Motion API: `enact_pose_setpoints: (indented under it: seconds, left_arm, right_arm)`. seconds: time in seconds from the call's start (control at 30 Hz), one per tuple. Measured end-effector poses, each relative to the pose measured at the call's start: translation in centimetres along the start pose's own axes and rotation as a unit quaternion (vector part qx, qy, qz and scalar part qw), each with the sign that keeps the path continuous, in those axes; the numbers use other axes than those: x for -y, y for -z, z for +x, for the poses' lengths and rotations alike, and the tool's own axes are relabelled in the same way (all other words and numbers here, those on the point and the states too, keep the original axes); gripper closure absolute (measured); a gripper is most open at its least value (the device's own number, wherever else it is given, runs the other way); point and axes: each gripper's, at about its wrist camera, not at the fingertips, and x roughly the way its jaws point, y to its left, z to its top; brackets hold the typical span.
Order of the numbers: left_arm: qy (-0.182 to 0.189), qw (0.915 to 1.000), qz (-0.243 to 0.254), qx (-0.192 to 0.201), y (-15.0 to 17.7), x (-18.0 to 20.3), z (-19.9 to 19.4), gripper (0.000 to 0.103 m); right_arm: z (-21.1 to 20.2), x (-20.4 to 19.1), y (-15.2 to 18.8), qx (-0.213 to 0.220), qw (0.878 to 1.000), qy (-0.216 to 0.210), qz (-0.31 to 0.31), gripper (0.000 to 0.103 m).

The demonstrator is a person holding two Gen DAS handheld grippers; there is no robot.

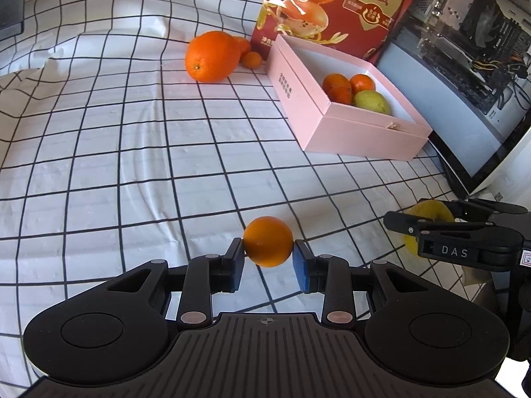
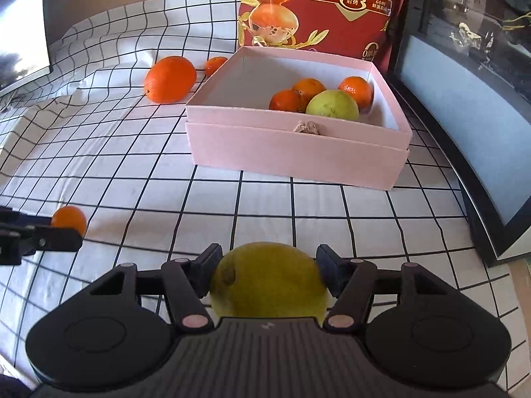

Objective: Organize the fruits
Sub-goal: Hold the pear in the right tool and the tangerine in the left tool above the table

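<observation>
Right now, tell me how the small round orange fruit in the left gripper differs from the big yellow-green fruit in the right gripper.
The small round orange fruit is bright orange; the big yellow-green fruit is dull yellow-green. The orange fruit is smaller, leaving the left gripper narrower than the right gripper. The yellow-green fruit shows a dark dimple; the orange looks smooth. Both are clamped between pads above the checked cloth.

Home desk setting: gridded tablecloth point(image 1: 132, 132), glass-sided computer case point(image 1: 464, 66), monitor point(image 2: 20, 49).

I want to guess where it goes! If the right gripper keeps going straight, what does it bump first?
Probably the pink box: its front wall lies ahead of the right gripper, which holds a yellow-green fruit. Depth is uncertain.
</observation>
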Motion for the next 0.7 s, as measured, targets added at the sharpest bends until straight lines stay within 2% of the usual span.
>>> enact_pose_setpoints:
  seconds: [0.33,0.57,0.7]
  left_arm:
    - [-0.002,1.0000,0.009,0.000,-0.1,0.8,0.1,0.067]
    - [0.002,0.9999,0.014,-0.008,0.0,1.1,0.5,0.067]
    - [0.002,0.9999,0.013,-0.009,0.0,1.2,0.7,0.067]
  right_arm:
    - [-0.9,0.8,0.8,0.011,1.000,-0.021,-0.007,0.039]
    - [-1.1,1.1,2.1,-0.001,0.999,-0.043,0.010,0.035]
    - [-1.3,0.7,2.8,-0.002,0.999,-0.039,0.005,0.033]
